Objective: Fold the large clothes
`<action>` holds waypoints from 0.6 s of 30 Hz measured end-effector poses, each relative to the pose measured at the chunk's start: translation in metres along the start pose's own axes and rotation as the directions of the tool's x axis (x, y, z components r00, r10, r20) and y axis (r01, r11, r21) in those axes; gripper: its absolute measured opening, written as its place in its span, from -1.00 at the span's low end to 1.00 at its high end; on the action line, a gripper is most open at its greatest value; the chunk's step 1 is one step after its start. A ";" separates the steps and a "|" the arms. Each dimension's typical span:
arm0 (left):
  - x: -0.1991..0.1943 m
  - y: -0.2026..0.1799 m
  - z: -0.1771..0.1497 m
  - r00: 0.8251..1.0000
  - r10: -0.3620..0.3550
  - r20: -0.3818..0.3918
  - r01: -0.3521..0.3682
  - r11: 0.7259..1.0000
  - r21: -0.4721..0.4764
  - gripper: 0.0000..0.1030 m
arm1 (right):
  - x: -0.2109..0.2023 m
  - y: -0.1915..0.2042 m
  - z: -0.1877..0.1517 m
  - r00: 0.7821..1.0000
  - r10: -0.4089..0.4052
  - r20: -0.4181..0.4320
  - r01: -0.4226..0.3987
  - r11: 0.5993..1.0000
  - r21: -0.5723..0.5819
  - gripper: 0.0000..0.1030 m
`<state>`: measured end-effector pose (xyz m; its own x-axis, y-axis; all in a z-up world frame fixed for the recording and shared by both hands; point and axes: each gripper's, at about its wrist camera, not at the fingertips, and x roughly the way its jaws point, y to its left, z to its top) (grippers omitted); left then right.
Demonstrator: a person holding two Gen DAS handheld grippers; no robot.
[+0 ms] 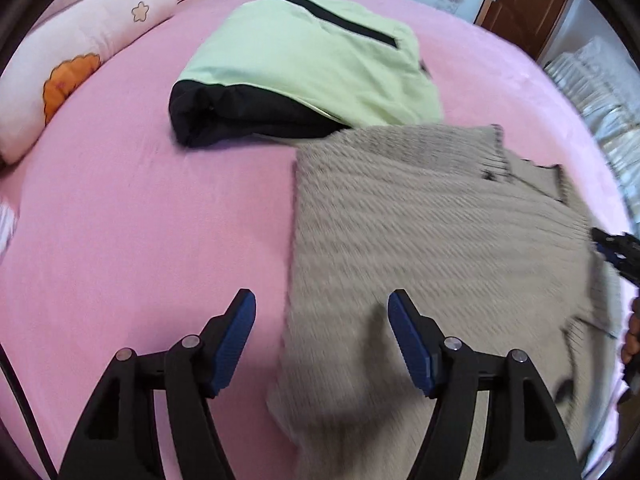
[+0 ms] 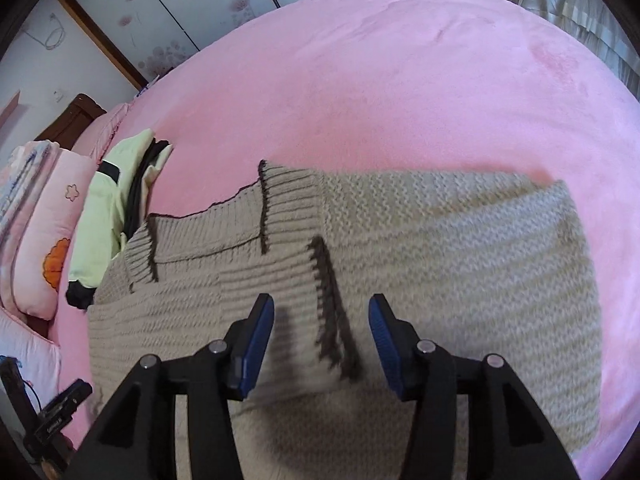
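A beige ribbed knit sweater (image 1: 432, 232) with dark brown trim lies folded on the pink bed sheet (image 1: 140, 220). My left gripper (image 1: 322, 312) hangs open above the sweater's left edge, one blue pad over the sheet and the other over the knit, holding nothing. In the right wrist view the sweater (image 2: 440, 248) fills the lower half, its brown-edged hems folded over each other. My right gripper (image 2: 322, 316) is open just above a brown-trimmed edge (image 2: 332, 308), with no cloth pinched between the pads. The right gripper's tip (image 1: 618, 252) shows at the right edge of the left wrist view.
A folded pale green and black jacket (image 1: 304, 68) lies behind the sweater, seen also in the right wrist view (image 2: 108, 216). Pink pillows (image 1: 76, 56) line the head of the bed. Wardrobe doors (image 2: 168, 12) and curtains (image 2: 568, 4) stand beyond the sheet.
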<state>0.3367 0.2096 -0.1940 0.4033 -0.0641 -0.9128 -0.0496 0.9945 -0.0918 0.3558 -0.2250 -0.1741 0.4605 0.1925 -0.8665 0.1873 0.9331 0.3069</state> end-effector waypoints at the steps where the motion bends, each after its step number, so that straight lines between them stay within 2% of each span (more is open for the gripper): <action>1: 0.009 0.001 0.009 1.000 0.006 -0.011 -0.006 1.000 -0.002 0.31 | 0.004 0.002 0.004 1.000 0.001 -0.004 -0.001 1.000 -0.014 -0.04; 7: 0.040 0.007 0.039 0.998 -0.031 -0.055 0.028 0.998 -0.056 0.28 | 0.022 0.018 0.012 1.000 0.006 -0.008 -0.007 0.991 -0.133 -0.04; 8: 0.043 0.006 0.041 0.997 -0.044 -0.058 0.041 0.997 -0.060 -0.03 | 0.025 0.022 0.010 1.000 -0.002 -0.006 0.001 0.986 -0.166 -0.06; 9: 0.043 0.004 0.042 0.995 -0.084 -0.058 0.080 0.995 -0.064 -0.28 | 0.026 0.026 0.008 1.000 -0.005 0.002 0.005 0.982 -0.191 -0.34; 10: 0.040 0.001 0.043 0.996 -0.073 -0.050 0.070 0.996 -0.062 -0.52 | 0.027 0.031 0.005 1.000 -0.022 0.006 0.023 0.973 -0.229 -0.68; 11: 0.037 -0.002 0.043 0.999 -0.039 -0.035 0.037 0.998 -0.052 -0.70 | 0.026 0.035 0.004 1.000 -0.028 0.012 0.030 0.968 -0.250 -0.79; 13: 0.023 -0.012 0.041 0.999 0.034 0.029 -0.034 0.999 -0.024 -0.77 | 0.015 0.041 0.002 0.997 -0.040 0.072 0.057 0.963 -0.263 -0.82; 15: 0.012 -0.015 0.038 0.994 0.065 0.087 -0.062 0.998 -0.034 -0.78 | -0.002 0.044 0.000 0.985 -0.021 0.169 0.065 0.964 -0.258 -0.83; 16: 0.010 -0.016 0.035 0.990 0.085 0.109 -0.080 0.996 -0.046 -0.78 | -0.002 0.043 0.000 0.981 -0.030 0.191 0.076 0.967 -0.242 -0.82; 18: 0.020 -0.014 0.031 0.990 0.113 0.085 -0.108 0.992 -0.065 -0.78 | 0.019 0.040 -0.002 0.984 -0.103 0.147 0.135 0.963 -0.234 -0.81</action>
<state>0.3735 0.1966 -0.1988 0.4717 0.0561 -0.8800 -0.1523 0.9882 -0.0186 0.3703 -0.1835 -0.1786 0.5610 0.0492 -0.8263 0.0394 0.9955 0.0860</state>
